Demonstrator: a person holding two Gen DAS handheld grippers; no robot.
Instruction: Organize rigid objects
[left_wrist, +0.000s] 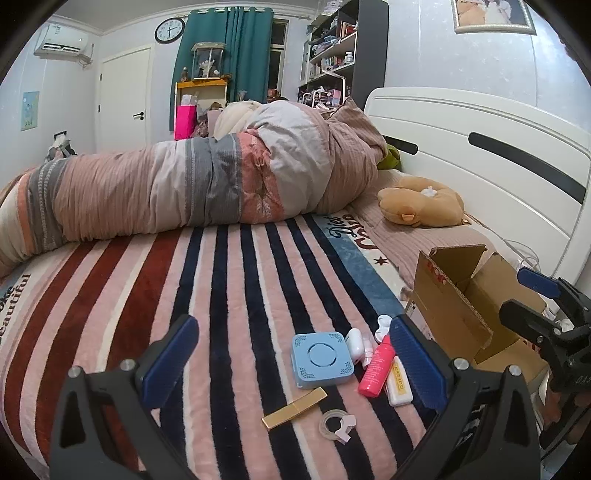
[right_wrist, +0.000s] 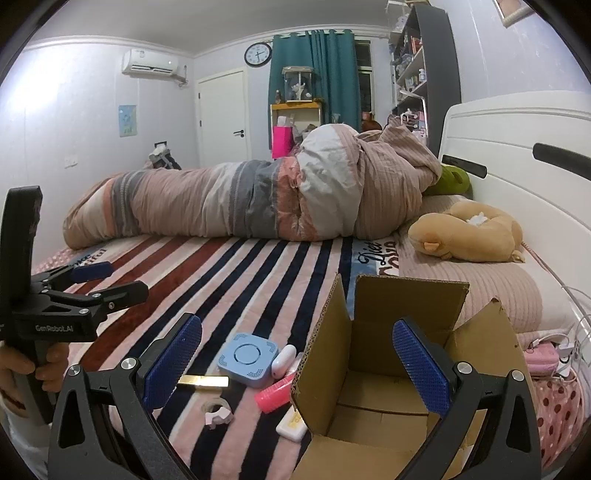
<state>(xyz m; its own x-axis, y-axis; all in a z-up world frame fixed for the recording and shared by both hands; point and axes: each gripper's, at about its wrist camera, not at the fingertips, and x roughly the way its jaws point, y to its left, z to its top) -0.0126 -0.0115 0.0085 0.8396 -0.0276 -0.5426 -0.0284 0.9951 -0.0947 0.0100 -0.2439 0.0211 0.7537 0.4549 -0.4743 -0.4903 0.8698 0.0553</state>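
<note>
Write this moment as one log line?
left gripper: open, empty | right gripper: open, empty | cardboard box: empty | blue square gadget: on bed

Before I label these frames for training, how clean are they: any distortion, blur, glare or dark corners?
Left wrist view: strong fisheye bend in the headboard, black vignette at the corners, small items like the blue box sharp. Right wrist view: same bending and vignette, cardboard box crisp, soft even indoor light, no glare.
</note>
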